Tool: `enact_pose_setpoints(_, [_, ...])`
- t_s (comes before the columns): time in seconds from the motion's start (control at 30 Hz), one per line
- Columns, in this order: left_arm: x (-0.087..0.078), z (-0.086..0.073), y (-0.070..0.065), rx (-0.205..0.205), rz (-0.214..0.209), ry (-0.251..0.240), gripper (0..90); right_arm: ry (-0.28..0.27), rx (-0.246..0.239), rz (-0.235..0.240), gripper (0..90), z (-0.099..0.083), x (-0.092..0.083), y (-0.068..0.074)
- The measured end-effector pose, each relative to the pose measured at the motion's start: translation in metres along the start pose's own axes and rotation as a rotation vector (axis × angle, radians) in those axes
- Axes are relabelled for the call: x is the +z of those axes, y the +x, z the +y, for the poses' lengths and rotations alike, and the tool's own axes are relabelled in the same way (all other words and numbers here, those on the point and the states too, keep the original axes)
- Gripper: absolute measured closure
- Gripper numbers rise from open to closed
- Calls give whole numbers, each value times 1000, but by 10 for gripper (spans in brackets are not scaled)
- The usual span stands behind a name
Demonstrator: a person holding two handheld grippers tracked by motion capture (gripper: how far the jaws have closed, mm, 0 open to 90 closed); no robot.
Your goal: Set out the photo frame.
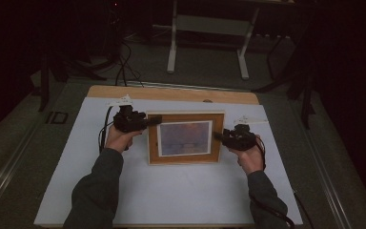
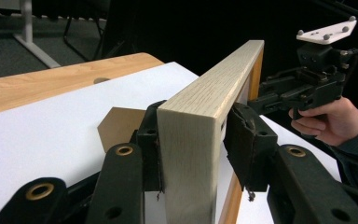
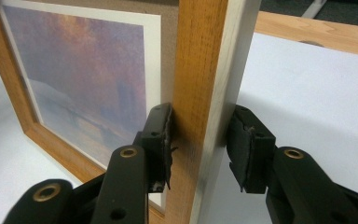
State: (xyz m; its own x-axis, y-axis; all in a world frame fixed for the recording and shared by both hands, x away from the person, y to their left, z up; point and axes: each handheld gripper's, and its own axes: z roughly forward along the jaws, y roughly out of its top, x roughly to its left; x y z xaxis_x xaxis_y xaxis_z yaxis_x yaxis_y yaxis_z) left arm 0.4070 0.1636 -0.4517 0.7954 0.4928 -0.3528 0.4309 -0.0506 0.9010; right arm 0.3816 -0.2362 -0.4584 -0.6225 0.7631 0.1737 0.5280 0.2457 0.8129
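We've got the picture frame [image 1: 185, 138] standing on the white sheet [image 1: 171, 191] that covers the wooden table [image 1: 171, 93], roughly mid-table, with one gripper at each side edge. Left gripper [image 2: 191, 149]: frame's pale wood edge sits between the jaws; one pad is against the wood, the other stands slightly off, so we read it as not clamped. Right gripper [image 3: 200, 140]: straddles the opposite edge, one pad touching the frame front, the other clear of the back with a visible gap, so no clamp there either. In the left gripper view we see the frame's brown stand flap [image 2: 119, 126] behind it, and the far hand [image 2: 331, 119] holding the other gripper.
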Motion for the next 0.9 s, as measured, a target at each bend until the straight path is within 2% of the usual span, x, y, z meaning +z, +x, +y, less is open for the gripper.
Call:
enact_pose_setpoints(0.2, [2,0,1,-4,-7,-5,595,-3,15,-11,616,-3,-2,3])
enact_pose_setpoints(0.9, [2,0,1,-17,1,-1,583,-4,17,1,617,-5,-4,3])
